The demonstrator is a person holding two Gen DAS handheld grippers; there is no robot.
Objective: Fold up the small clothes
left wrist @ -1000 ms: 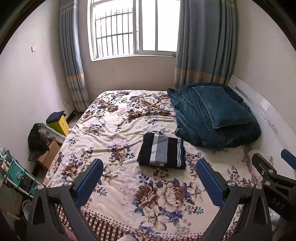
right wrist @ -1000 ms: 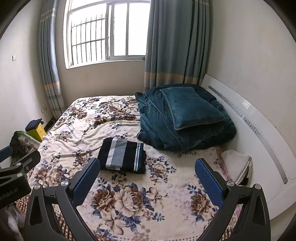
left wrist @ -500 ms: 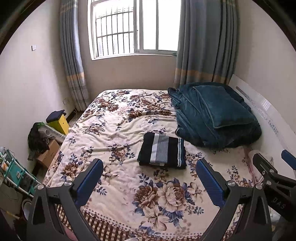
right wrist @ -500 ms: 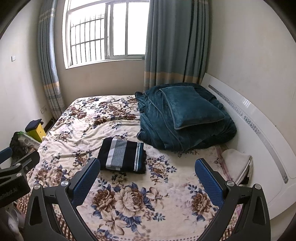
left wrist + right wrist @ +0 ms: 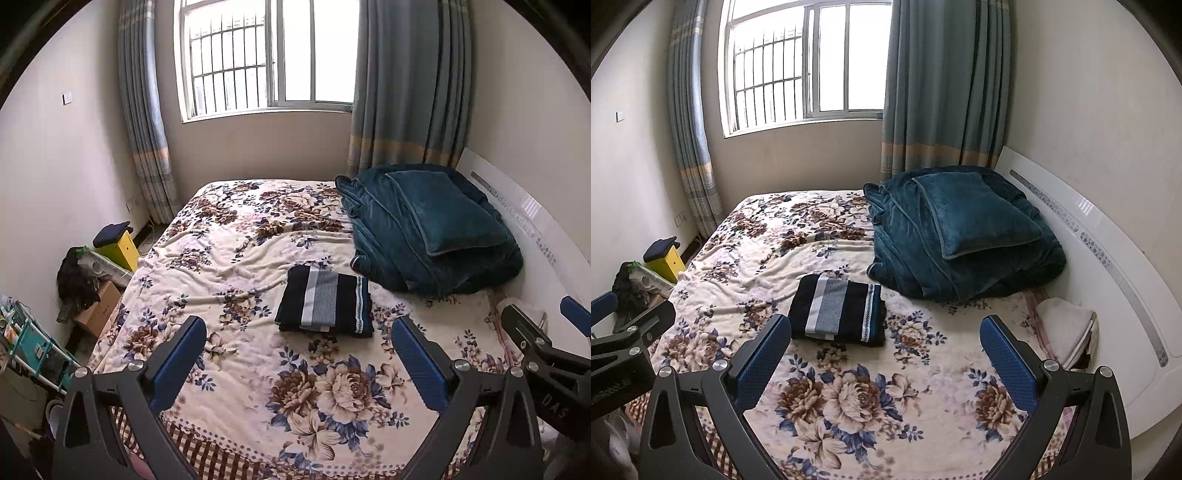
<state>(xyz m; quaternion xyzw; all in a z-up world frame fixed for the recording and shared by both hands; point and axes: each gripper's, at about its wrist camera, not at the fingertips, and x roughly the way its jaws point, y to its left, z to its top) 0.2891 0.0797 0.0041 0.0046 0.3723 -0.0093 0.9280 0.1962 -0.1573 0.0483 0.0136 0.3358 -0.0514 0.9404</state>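
A dark navy garment with grey and white stripes (image 5: 325, 301) lies folded flat in a neat rectangle on the floral bedspread (image 5: 258, 236). It also shows in the right wrist view (image 5: 838, 314). My left gripper (image 5: 297, 363) is open and empty, held back above the near end of the bed, apart from the garment. My right gripper (image 5: 886, 363) is open and empty too, also well short of the garment. Each gripper shows at the edge of the other's view.
A folded teal blanket with a pillow (image 5: 436, 229) lies against the white headboard (image 5: 1108, 258) on the right. A pale cloth (image 5: 1063, 328) sits by the headboard. A yellow box (image 5: 118, 247), cardboard box and clutter stand on the floor to the left.
Both views have barely shifted. The garment has not moved and both grippers stay open.
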